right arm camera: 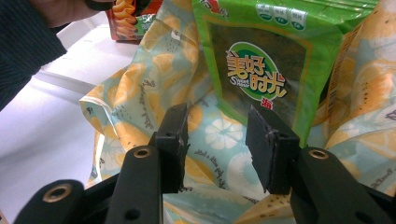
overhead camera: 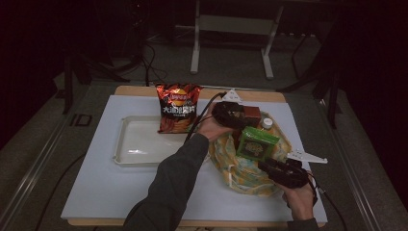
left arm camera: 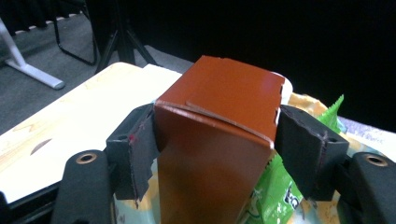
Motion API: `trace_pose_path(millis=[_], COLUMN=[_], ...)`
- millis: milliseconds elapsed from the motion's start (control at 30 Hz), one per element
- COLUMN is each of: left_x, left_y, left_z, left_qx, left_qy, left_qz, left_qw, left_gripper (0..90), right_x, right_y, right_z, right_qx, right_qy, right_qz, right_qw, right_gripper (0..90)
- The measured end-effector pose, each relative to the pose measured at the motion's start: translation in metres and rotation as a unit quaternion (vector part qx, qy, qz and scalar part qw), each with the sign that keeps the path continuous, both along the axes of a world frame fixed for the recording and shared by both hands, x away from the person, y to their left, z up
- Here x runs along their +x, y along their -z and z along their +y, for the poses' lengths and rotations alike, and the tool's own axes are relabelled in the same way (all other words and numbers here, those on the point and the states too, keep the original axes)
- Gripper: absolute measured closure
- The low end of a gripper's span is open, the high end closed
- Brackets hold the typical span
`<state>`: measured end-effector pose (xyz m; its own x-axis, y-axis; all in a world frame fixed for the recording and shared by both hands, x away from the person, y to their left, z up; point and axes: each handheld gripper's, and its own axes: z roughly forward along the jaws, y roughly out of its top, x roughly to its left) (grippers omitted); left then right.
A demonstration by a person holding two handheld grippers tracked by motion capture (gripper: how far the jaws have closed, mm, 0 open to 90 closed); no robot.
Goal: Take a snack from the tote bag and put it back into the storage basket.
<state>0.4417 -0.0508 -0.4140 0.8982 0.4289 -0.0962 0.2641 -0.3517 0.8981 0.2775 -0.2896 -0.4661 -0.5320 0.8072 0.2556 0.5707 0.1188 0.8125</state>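
Brown carton (left arm camera: pixel 219 140): smooth, semi-gloss card. Green snack packet (right arm camera: pixel 266 65): glossy foil plastic. Citrus-print bag (right arm camera: pixel 140 98): soft cloth. Tongs' pads (left arm camera: pixel 299 140): matt black foam. Tray (overhead camera: pixel 126 144): shiny white plastic.

Left gripper (overhead camera: pixel 239 114) reached forward over the fabric bag (overhead camera: pixel 240 171), jaws clamped either side of a brown box (left arm camera: pixel 219 135); right gripper (overhead camera: pixel 269 167) at bag's near edge, jaws parted.

So it's a wooden table (overhead camera: pixel 144 90) with a big white sheet (overhead camera: pixel 110 183) over most of it. On the sheet sit a white tray (overhead camera: pixel 139 144), left of center, and a citrus-print bag (overhead camera: pixel 240 168) at the right.
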Motion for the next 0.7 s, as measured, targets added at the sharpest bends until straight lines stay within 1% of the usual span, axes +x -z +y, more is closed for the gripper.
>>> trace_pose_path(millis=[233,367,533,633,700], left_x=[0.006,0.006,0.004,0.002,0.001], left_y=[-0.001,0.0,-0.001,0.001,0.002], left_z=[-0.008,-0.008,-0.003,0.003,0.007], left_qx=[-0.006,-0.006,0.0,-0.002,-0.005], left_qy=[0.007,0.004,-0.005,-0.011,-0.009], left_qz=[0.008,0.007,-0.002,-0.005,-0.002], left_qw=[0.9999,0.9999,1.0,0.9999,0.9999], left_gripper=[27.0,26.4,30.6,34.5,36.2], right_x=[0.0,0.0,0.001,0.001,0.001], right_y=[0.0,0.0,0.001,0.001,0.002], right_z=[-0.001,-0.003,-0.003,-0.002,-0.002], right_qx=[0.0,0.001,0.001,0.001,0.0], right_qy=[-0.002,0.0,0.001,0.001,0.001], right_qz=[0.001,0.0,0.001,0.002,0.003], right_qw=[1.0,1.0,1.0,1.0,1.0], right_gripper=[58.6,58.3,57.9,57.3,57.1])
